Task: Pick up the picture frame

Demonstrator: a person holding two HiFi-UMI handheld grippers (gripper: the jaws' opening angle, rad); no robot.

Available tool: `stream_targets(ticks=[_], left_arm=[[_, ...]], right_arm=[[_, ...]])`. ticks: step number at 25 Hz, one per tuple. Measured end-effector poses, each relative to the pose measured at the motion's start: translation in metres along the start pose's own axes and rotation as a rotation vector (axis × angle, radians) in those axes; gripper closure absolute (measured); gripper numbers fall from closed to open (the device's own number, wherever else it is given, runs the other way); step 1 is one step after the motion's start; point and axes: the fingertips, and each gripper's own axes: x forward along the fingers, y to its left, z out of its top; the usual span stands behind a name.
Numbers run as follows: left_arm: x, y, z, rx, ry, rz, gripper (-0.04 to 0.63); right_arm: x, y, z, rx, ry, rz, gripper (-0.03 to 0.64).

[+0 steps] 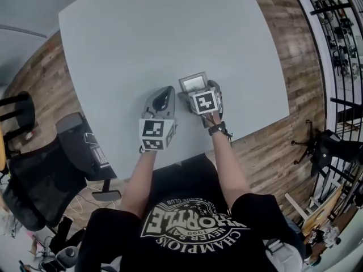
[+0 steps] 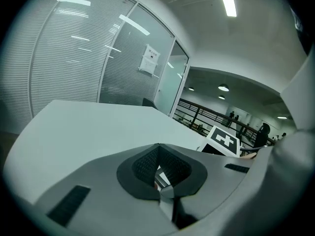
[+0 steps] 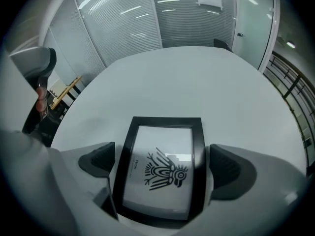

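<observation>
Picture frame (image 3: 160, 146) is seen lying flat on the counter (image 1: 142, 38), straddled but not yet gripped by the wide-open right tool (image 3: 161, 162), while the left tool (image 2: 160, 173) is shown closed and empty, so clamping and lifting are judged outstanding.

Pale grey table (image 1: 142, 38); wood-plank floor (image 1: 283, 50); black office chair (image 1: 34, 186) left of the left gripper (image 1: 164, 95); glass wall (image 2: 74, 58) with blinds ahead of it; ceiling strip light (image 2: 227, 1) above

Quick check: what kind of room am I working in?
Probably an office meeting room: large pale grey table, glass partition walls with blinds, black mesh office chair on wood-plank floor.
</observation>
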Motion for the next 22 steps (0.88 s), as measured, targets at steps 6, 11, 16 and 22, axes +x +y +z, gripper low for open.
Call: stream_targets(ticks=[6, 11, 16, 22], left_arm=[[0.008, 0.022, -0.002, -0.010, 0.005, 0.011, 0.592], [0.007, 0.028, -0.002, -0.023, 0.006, 0.020, 0.592], [-0.001, 0.028, -0.002, -0.025, 0.002, 0.026, 0.592], [-0.016, 0.027, 0.004, -0.020, -0.013, 0.042, 0.592]], right_arm=[[0.005, 0.004, 0.001, -0.045, 0.058, -0.069, 0.039], [0.002, 0.003, 0.002, -0.036, 0.059, -0.079, 0.069], [-0.005, 0.003, 0.002, -0.054, 0.031, -0.107, 0.075], [-0.027, 0.006, 0.018, -0.078, -0.060, -0.128, 0.075]])
